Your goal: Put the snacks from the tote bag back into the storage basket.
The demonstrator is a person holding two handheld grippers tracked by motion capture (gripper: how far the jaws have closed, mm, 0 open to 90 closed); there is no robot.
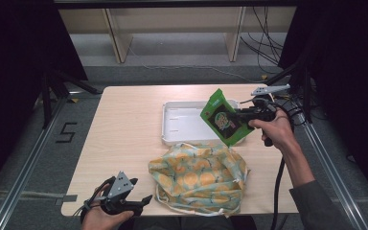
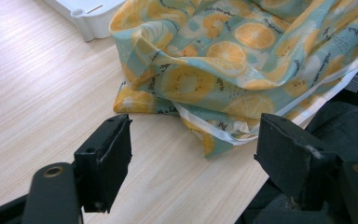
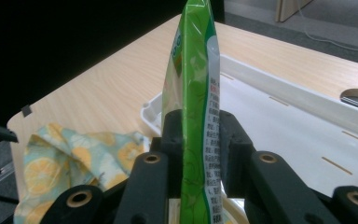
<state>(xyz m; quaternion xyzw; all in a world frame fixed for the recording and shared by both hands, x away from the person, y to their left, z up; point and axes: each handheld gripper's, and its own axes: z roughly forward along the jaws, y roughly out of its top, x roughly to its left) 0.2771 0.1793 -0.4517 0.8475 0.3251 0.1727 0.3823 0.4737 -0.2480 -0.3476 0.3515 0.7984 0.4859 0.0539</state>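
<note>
Black foam pads face each other wide apart on the left gripper (image 2: pixel 193 154), with nothing between them; it sits low at the near table edge in the high view (image 1: pixel 141 201). Just ahead of its jaws, and slightly to their right, lies the lemon-print cloth bag (image 2: pixel 242 60), crumpled, its white drawstring tape trailing toward the table (image 1: pixel 124 134) edge. Judgement: the bag is soft and limp, will sag and fold when lifted, and is best taken at the taped hem or a raised fold.

Further right, the right gripper (image 1: pixel 242 114) is clamped on the green snack pouch (image 1: pixel 224 122), held in the air above the near right corner of the white tray (image 1: pixel 172 139). In the right gripper view the pouch (image 3: pixel 193 93) stands edge-on and upright between the closed pads, gripped near its lower seam. Judgement: the pouch is light, crinkly and smooth-filmed, so liable to slip or swivel; the flat sealed edge is the soundest hold.

Room for moving: the tray (image 3: pixel 298 121) ahead of the right gripper lies open, its raised rim the one obstacle. The bag overhangs the near table edge close to the left gripper.
</note>
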